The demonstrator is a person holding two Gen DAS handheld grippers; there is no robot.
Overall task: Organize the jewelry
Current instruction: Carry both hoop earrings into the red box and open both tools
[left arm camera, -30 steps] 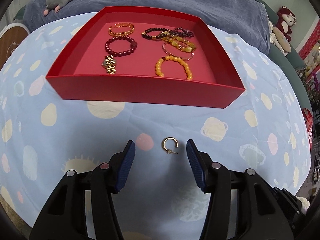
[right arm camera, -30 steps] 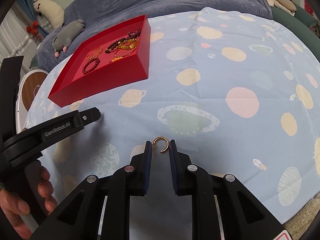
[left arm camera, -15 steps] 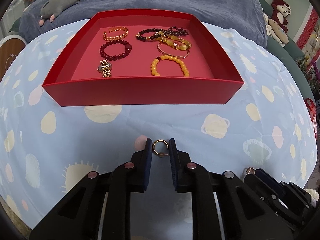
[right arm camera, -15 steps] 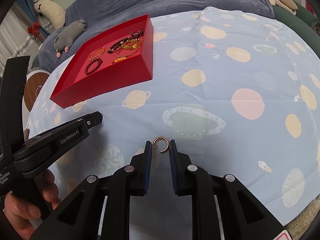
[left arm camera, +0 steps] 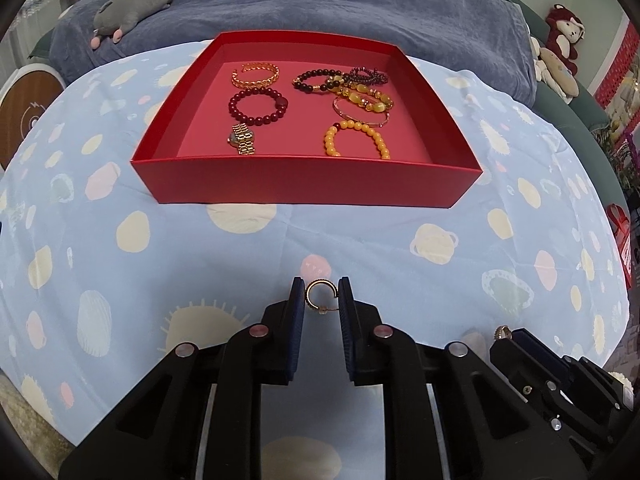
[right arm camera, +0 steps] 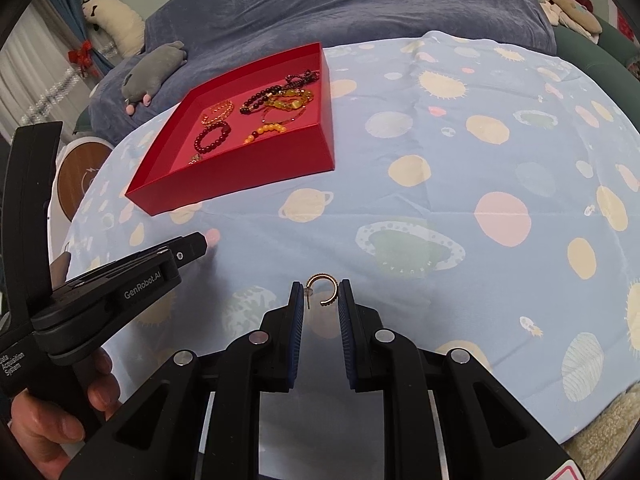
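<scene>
My left gripper [left arm camera: 322, 298] is shut on a gold hoop earring [left arm camera: 320, 297], held above the cloth in front of the red tray [left arm camera: 304, 184]. My right gripper [right arm camera: 320, 294] is shut on a second gold hoop earring [right arm camera: 325, 290]. The tray holds several bracelets, among them a dark red bead bracelet [left arm camera: 258, 105], a yellow bead bracelet [left arm camera: 356, 138] and a gold watch [left arm camera: 241, 139]. In the right wrist view the tray [right arm camera: 248, 184] lies far left, and the left gripper [right arm camera: 132, 280] is seen from the side at the left.
A blue planet-print cloth [left arm camera: 460, 240] covers the round table. A dark blue blanket [left arm camera: 320, 4] lies behind the tray with a grey plush toy [left arm camera: 132, 8]. The right gripper's tip [left arm camera: 520, 340] shows at the lower right of the left view.
My left gripper closed on the earring that lay on the cloth and lifted it. The tray now looks farther off. My right gripper kept its hold on its earring.
</scene>
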